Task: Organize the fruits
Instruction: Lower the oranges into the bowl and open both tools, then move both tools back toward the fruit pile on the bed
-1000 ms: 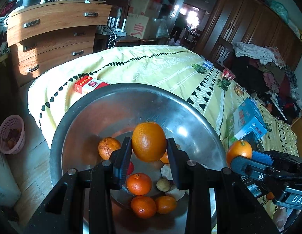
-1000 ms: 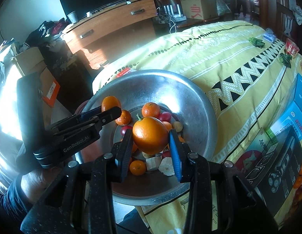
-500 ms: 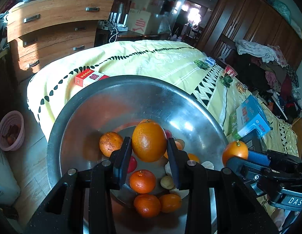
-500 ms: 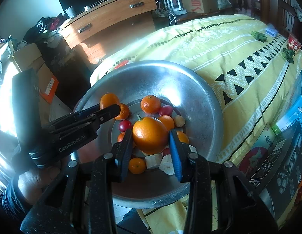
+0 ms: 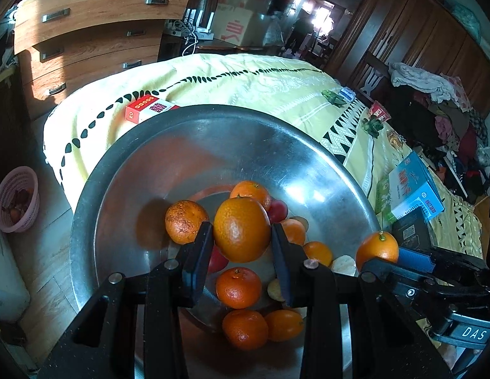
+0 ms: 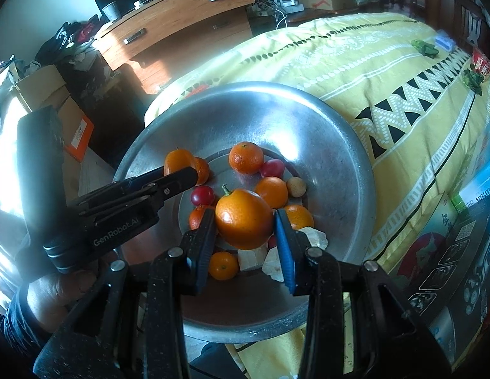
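A large metal basin sits on the yellow bedspread and holds several oranges, red fruits and pale pieces. My left gripper is shut on an orange above the basin's middle. My right gripper is shut on another orange with a green stem, also above the basin. The right gripper and its orange show at the right of the left wrist view. The left gripper and its orange show at the left of the right wrist view.
A red box lies on the bed behind the basin. A blue box and a black box lie to the right. A wooden dresser stands behind. A pink basket sits on the floor.
Both grippers have moved lower and closer to the basin, still holding their oranges. The fruit in the basin looks larger in both views.
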`<state>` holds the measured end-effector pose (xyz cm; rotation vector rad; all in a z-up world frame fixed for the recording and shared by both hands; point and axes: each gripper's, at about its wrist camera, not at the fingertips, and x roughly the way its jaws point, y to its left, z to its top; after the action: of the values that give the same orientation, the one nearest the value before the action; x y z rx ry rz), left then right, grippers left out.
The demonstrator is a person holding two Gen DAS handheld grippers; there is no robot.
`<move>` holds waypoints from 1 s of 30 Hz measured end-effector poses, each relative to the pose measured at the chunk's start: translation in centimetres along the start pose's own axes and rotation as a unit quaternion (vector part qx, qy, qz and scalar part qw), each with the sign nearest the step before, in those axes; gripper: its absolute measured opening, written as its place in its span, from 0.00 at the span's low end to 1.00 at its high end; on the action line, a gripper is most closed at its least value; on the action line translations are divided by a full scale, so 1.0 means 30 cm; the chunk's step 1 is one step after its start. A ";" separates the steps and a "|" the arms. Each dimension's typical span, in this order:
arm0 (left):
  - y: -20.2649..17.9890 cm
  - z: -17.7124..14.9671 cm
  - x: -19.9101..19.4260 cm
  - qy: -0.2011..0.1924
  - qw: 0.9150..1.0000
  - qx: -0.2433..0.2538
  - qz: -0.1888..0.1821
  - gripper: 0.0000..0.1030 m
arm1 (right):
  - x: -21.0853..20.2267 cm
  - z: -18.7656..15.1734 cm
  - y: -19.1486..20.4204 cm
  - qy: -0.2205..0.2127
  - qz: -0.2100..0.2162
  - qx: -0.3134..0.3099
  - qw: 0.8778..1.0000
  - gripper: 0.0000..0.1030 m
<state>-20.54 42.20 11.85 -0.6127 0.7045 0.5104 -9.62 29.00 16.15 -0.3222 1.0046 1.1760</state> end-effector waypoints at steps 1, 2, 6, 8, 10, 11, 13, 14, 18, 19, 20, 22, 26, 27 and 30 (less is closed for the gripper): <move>0.003 0.000 0.001 0.000 1.000 -0.002 0.002 0.37 | 0.001 0.001 0.004 0.001 0.000 0.000 1.000 0.37; 0.007 0.000 0.000 -0.001 1.000 -0.003 0.002 0.44 | 0.002 0.002 0.004 0.002 -0.001 0.000 1.000 0.37; 0.014 0.005 -0.012 -0.010 1.000 -0.009 0.004 0.62 | -0.003 0.004 0.007 -0.003 0.003 -0.001 1.000 0.56; 0.014 0.008 -0.013 -0.010 1.000 -0.011 0.006 0.67 | -0.014 0.005 0.009 -0.010 0.003 0.000 1.000 0.71; 0.011 0.011 -0.021 -0.014 1.000 -0.013 0.009 0.68 | -0.030 0.008 0.013 -0.016 -0.001 -0.001 1.000 0.71; 0.012 0.013 -0.023 -0.015 1.000 -0.014 0.009 0.69 | -0.049 0.009 0.017 -0.026 -0.003 -0.005 1.000 0.71; -0.002 0.017 -0.040 -0.021 1.000 -0.013 0.012 0.69 | -0.114 0.004 0.029 -0.058 -0.013 -0.015 0.998 0.71; -0.016 0.022 -0.055 -0.029 0.999 -0.008 0.014 0.69 | -0.167 -0.009 0.032 -0.083 -0.019 -0.018 0.996 0.71; -0.211 0.025 -0.192 -0.096 0.993 0.071 -0.009 0.69 | -0.469 -0.168 -0.010 -0.226 -0.092 -0.017 0.970 0.72; -0.286 0.012 -0.228 -0.111 0.989 0.098 -0.027 0.69 | -0.524 -0.213 -0.033 -0.248 -0.111 -0.010 0.962 0.77; -0.344 -0.001 -0.254 -0.120 0.985 0.119 -0.042 0.71 | -0.607 -0.304 -0.082 -0.277 -0.146 0.011 0.950 0.89; -0.539 -0.068 -0.316 -0.137 0.968 0.182 -0.103 0.74 | -0.699 -0.446 -0.183 -0.304 -0.197 0.060 0.930 1.00; -0.890 -0.248 -0.349 -0.112 0.925 0.284 -0.228 0.77 | -0.776 -0.764 -0.499 -0.242 -0.297 0.191 0.903 1.00; -0.958 -0.293 -0.333 -0.094 0.916 0.299 -0.250 0.77 | -0.776 -0.843 -0.585 -0.219 -0.323 0.222 0.894 1.00; -1.157 -0.469 -0.213 -0.024 0.894 0.350 -0.279 0.77 | -0.729 -1.036 -0.817 -0.129 -0.360 0.294 0.876 1.00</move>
<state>-9.51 6.72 19.77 -0.0956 0.5760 -0.2709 -3.90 -15.37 9.61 -0.0294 0.8415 0.1981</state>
